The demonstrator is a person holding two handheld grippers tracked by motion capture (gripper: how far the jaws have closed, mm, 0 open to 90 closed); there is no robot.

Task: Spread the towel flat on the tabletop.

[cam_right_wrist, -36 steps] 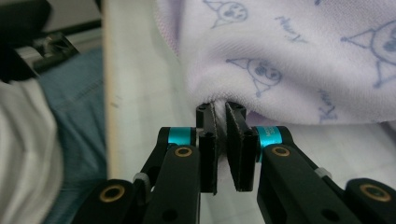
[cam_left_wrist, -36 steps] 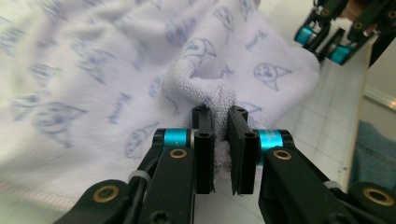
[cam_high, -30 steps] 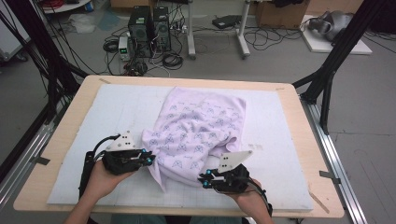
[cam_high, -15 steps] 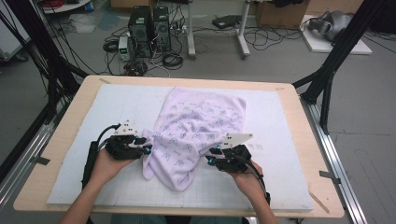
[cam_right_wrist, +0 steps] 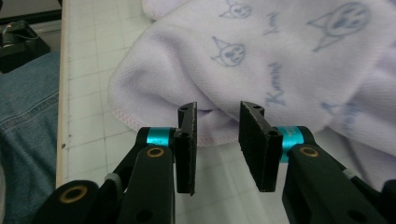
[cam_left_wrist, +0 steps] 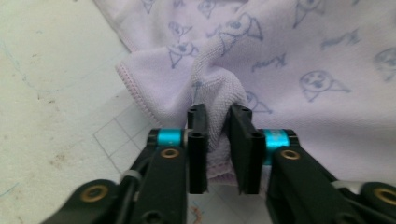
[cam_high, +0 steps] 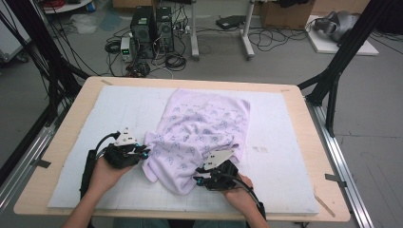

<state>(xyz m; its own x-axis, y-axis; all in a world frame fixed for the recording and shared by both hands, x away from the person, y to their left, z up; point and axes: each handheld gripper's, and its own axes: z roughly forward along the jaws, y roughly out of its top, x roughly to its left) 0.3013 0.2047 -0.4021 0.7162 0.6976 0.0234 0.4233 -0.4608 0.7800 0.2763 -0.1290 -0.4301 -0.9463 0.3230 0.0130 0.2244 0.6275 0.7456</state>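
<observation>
We count one white gridded mat [cam_high: 285,190] covering the wooden table, bearing one rumpled lilac printed towel [cam_high: 204,128] at centre. Two grippers work its near edge: the left gripper [cam_left_wrist: 218,135], having just narrowed, pinches a towel fold; the right gripper [cam_right_wrist: 219,140] stands slightly spread, empty, at the hem.

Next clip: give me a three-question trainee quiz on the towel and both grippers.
1. True or false: the left gripper has a fold of the towel between its jaws.
2. What lies under the towel: A bare wood, B a white gridded mat, C a tray?
3. Which gripper's jaws stand apart with no cloth pinched between them?

Key: 1 true. 2 B. 3 the right gripper, its jaws just short of the towel's hem.
</observation>
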